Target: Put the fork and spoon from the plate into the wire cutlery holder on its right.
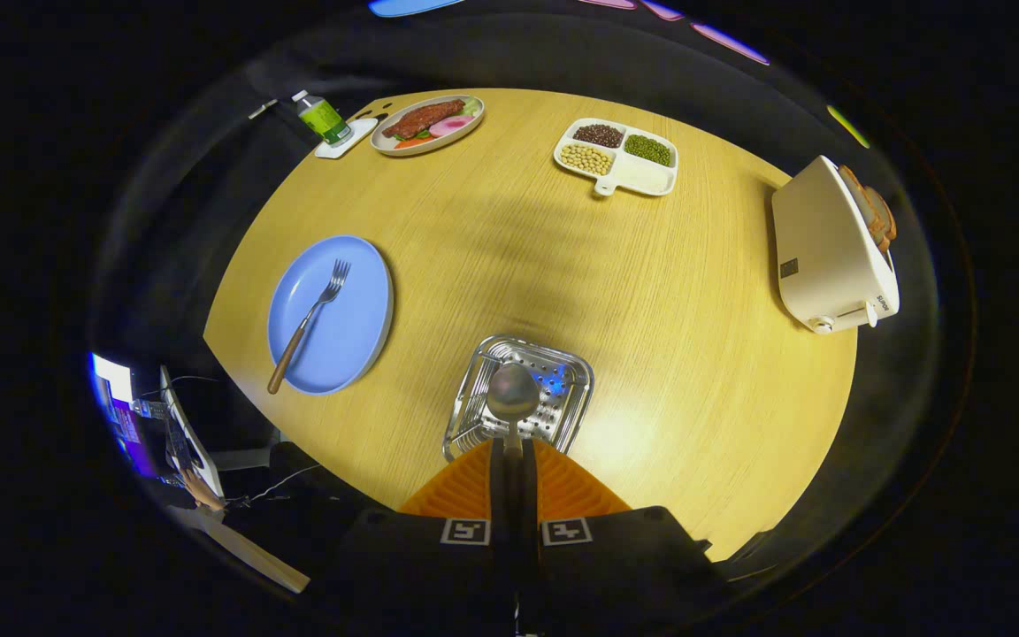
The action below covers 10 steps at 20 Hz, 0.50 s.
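Here the fingers (pixel 510 451) pinch one spoon (pixel 512 394) above the wire holder (pixel 474 398); one fork (pixel 310 318) lies on the plate (pixel 359 292).

The gripper (pixel 512 456) is pointing downward at the lower centre of the frame, its fingers (pixel 474 482) pressing together on the spoon (pixel 512 394).

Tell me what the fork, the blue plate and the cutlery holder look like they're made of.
Fork: shiny grey metal head, brown handle that looks like wood. Blue plate: smooth matte, maybe plastic or ceramic; can't tell which. Cutlery holder: bright metal wire with a perforated base, glinting like steel. The hand-held gripper is shut on the spoon, also polished metal, above the holder.
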Tool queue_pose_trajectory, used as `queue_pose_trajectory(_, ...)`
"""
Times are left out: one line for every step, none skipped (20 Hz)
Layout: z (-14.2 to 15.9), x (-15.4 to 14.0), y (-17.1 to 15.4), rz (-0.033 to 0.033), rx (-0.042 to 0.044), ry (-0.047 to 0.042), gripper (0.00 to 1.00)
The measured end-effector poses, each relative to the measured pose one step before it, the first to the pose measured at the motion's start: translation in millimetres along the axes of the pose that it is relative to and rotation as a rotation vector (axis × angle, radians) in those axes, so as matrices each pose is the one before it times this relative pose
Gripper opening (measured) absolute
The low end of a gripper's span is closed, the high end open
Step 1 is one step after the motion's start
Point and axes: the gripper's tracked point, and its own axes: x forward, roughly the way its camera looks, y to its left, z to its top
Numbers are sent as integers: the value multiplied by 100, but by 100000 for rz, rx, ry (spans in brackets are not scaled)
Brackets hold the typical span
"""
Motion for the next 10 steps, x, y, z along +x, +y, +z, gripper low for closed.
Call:
queue_pose_trajectory(91,278,-12,-96,-60,615,7)
queue_pose_trajectory(145,219,-143,-606,-164,293,7)
queue_pose_trajectory(128,219,-129,-624,245,260,7)
queue_pose_trajectory(145,139,-110,-370,771,195,7)
queue_pose_trajectory(68,89,-79,40,987,39,7)
queue_pose_trajectory(-2,-76,-2,271,969,-309,9)
queue_pose_trajectory(361,-117,43,224,1112,-1195,12)
queue_pose_trajectory(301,-90,-128,-172,1199,-1000,15)
queue_pose_trajectory(218,-273,-78,323,1652,-1256,19)
queue_pose_trajectory(304,-233,0,564,2049,-1429,22)
